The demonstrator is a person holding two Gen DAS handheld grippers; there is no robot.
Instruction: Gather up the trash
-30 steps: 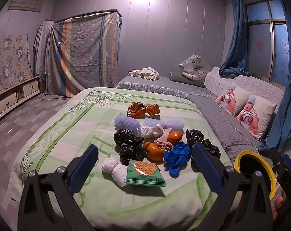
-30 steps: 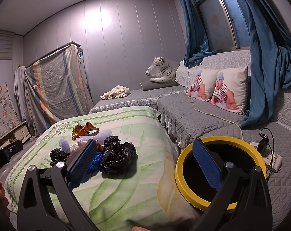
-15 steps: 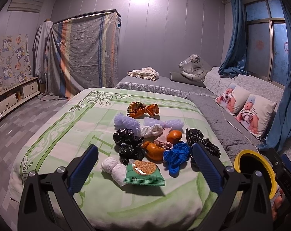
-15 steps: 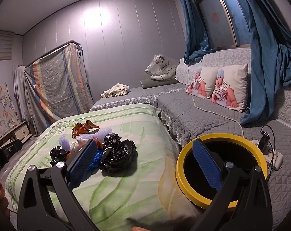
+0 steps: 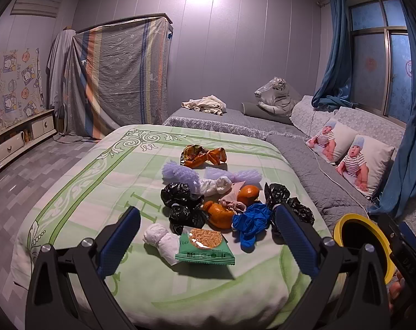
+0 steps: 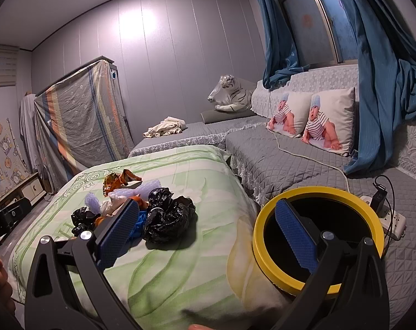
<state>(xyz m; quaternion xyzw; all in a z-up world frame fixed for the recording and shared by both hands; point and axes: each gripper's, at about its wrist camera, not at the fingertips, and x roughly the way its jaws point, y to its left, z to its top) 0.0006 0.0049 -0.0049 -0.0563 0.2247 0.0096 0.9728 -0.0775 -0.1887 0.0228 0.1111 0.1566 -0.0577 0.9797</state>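
While the trash pile (image 5: pixel 216 206) lies unmoved mid-blanket, the yellow-rimmed bin (image 6: pixel 317 236) sits lower beside the blanket's right edge than before; left gripper (image 5: pixel 208 243) and right gripper (image 6: pixel 208 232) gape empty above bare near-edge blanket (image 5: pixel 70 198).

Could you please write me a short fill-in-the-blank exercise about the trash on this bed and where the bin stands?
1. The bin beside the bed has a ____ rim.
2. The snack packet nearest the left gripper is ____ in colour.
3. The crumpled glove lying by the orange peel is ____.
4. Both grippers are ____ and hold nothing; the right gripper faces the bin.

Missing words: yellow; green; blue; open
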